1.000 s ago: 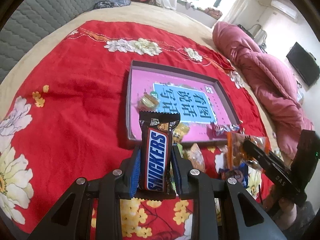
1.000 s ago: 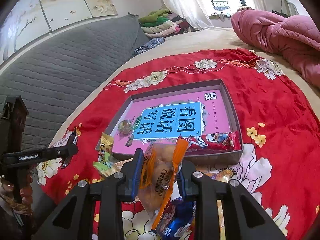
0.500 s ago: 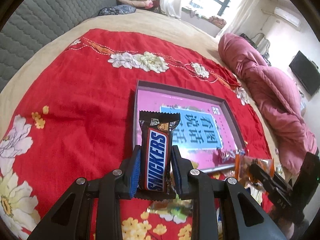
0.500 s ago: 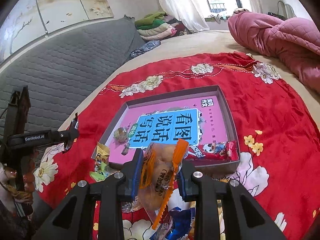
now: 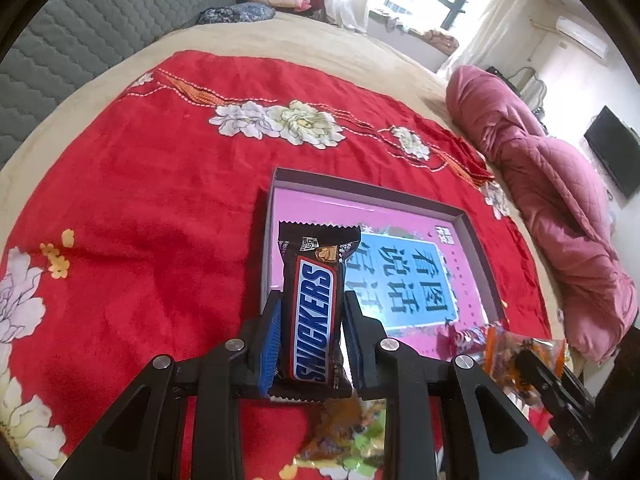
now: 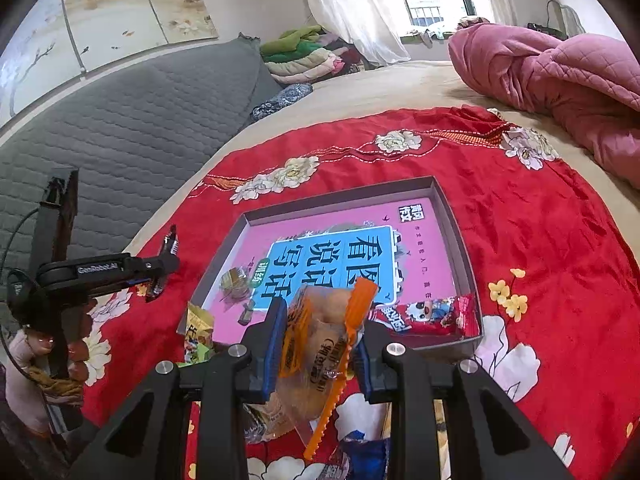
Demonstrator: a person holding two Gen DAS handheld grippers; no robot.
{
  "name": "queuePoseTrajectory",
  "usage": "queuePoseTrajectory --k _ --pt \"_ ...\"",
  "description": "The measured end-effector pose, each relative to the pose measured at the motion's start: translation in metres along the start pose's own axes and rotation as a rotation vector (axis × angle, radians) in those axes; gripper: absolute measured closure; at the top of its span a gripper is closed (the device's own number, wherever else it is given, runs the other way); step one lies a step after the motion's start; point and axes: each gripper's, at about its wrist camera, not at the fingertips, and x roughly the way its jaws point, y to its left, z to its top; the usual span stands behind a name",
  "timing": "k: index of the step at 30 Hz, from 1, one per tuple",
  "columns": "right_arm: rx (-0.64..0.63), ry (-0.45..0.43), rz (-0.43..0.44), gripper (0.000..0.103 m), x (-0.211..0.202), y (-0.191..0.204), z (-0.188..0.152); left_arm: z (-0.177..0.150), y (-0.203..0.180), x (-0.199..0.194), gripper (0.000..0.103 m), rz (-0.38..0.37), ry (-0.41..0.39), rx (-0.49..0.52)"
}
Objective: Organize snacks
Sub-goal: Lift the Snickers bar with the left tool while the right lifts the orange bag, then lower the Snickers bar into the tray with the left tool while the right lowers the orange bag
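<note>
Your left hand-held gripper (image 5: pixel 311 322) clamps a Snickers bar (image 5: pixel 315 304) above the pink-lined box (image 5: pixel 474 236), while your right hand-held gripper (image 6: pixel 320 338) pinches an orange-trimmed snack packet (image 6: pixel 320 344).

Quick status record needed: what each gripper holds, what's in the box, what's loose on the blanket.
left gripper: shut on Snickers bar, upright, over the box's near-left corner
right gripper: shut on orange-trimmed clear snack bag
box: open, pink printed bottom, on red floral blanket
in box: round gold-wrapped candy; red snack packet at near-right corner
loose on blanket: yellow-green packet by box's near-left corner; blue packet near the camera
</note>
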Motion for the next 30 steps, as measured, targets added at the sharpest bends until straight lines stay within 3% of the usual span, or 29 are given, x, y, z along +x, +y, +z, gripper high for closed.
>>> queuePoseTrajectory --k 8,19,30 --pt "0.029 -0.005 -0.017 0.072 0.007 0.002 0.01 0.006 0.0 0.019 0.073 -0.022 0.009 -0.041" --pt "0.078 0.011 -0.043 0.072 0.026 0.003 0.02 -0.004 -0.005 0.037 0.073 0.007 0.044 0.016" --pt "0.101 0.062 -0.088 0.072 0.052 0.002 0.015 -0.013 -0.01 0.051 0.073 -0.021 0.081 0.041"
